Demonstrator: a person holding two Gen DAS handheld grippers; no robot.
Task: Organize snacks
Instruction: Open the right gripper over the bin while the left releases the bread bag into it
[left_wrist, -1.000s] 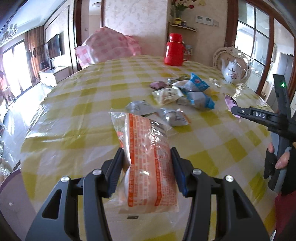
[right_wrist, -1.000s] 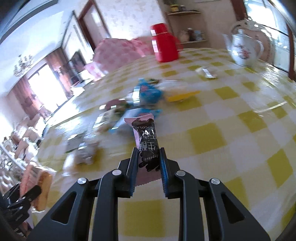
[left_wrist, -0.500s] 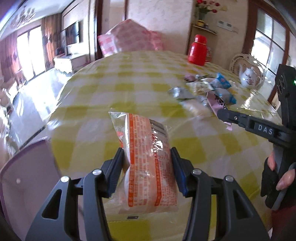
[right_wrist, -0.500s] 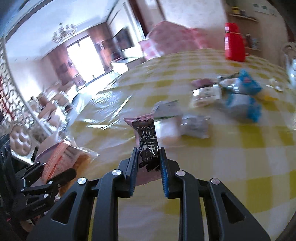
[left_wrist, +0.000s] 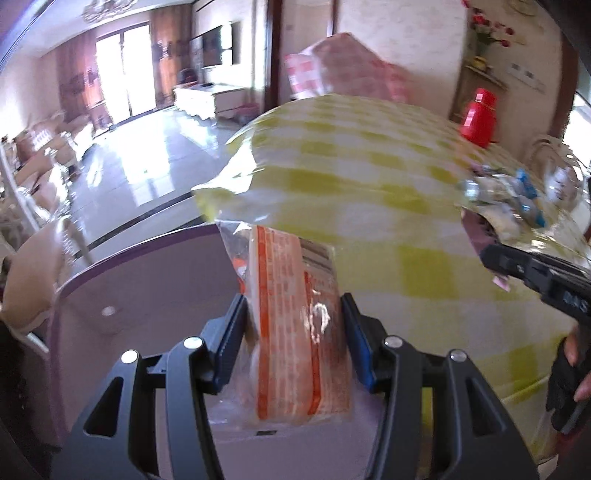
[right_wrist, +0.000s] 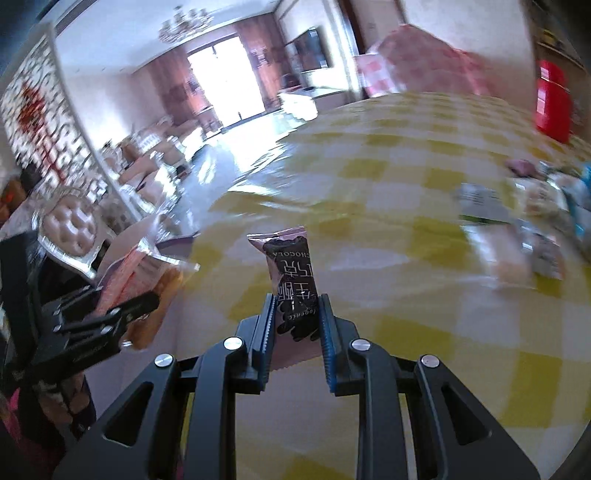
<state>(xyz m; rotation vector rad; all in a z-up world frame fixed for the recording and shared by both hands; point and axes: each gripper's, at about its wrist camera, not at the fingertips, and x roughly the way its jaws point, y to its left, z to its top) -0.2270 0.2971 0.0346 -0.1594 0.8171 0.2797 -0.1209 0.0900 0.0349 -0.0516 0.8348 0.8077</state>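
The left gripper is gripping a clear plastic packet with orange print, seemingly biscuits or bread, between its blue pads; the packet is hanging partly over a pale purple bin or tub with a rounded rim that is sitting just off the near left edge of the tabletop. The tub's inside is showing bare pale plastic, with no contents visible. The right gripper is clenching a small pink wrapper with a dark brown chocolate-print panel, held upright above the yellow-and-white checked tablecloth under clear film. The left wrist view alone is showing the tub interior and the person's gloved hand carrying the right gripper at the right margin. The right wrist view alone is showing the chocolate wrapper's lettering, and the left gripper with its orange packet at the left margin by the table's left edge. Both views are showing a loose heap of mixed snack packets, silver, blue and white, toward the far right of the tabletop, and a red flask near the far edge. Both frames are blurring at the edges.
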